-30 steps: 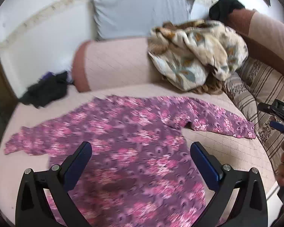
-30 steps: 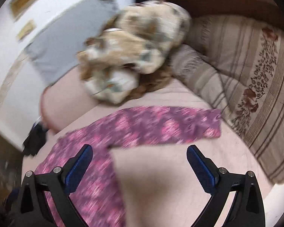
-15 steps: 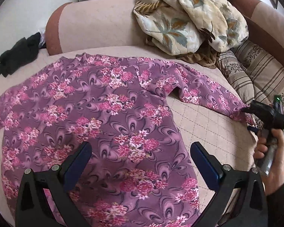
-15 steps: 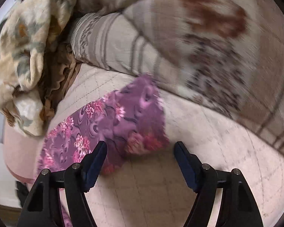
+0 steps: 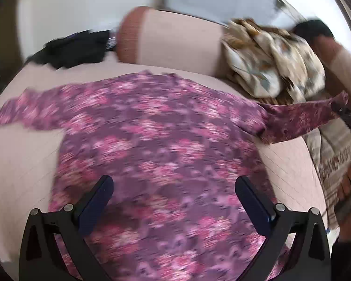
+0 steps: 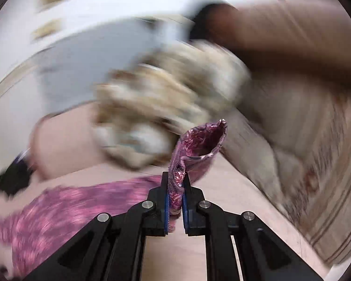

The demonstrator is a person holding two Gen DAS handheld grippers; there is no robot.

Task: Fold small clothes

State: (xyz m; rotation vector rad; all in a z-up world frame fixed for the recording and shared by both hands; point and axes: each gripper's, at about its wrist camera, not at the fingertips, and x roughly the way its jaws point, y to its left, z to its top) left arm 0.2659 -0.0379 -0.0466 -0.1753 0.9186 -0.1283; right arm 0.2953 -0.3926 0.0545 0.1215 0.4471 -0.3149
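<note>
A purple top with pink flowers [image 5: 156, 145] lies spread on the pink bed [image 5: 18, 164]. My left gripper [image 5: 173, 192] is open and hovers over its lower body. Its left sleeve [image 5: 14, 110] lies flat. Its right sleeve [image 5: 301, 119] is lifted off the bed. My right gripper [image 6: 175, 182] is shut on that sleeve's cuff [image 6: 199, 145], which stands up above the jaws. The right gripper shows at the left wrist view's right edge [image 5: 348, 117]. Both views are blurred.
A pink bolster [image 5: 170, 42] lies at the back. A crumpled beige floral blanket [image 5: 273, 65] sits at the back right. A dark cloth pile [image 5: 74, 46] lies at the back left. Striped cushions [image 6: 316, 152] line the right side.
My right gripper has closed on the right sleeve's cuff and lifted it off the bed. My left gripper has pulled back and tilted up, still open over the top.
</note>
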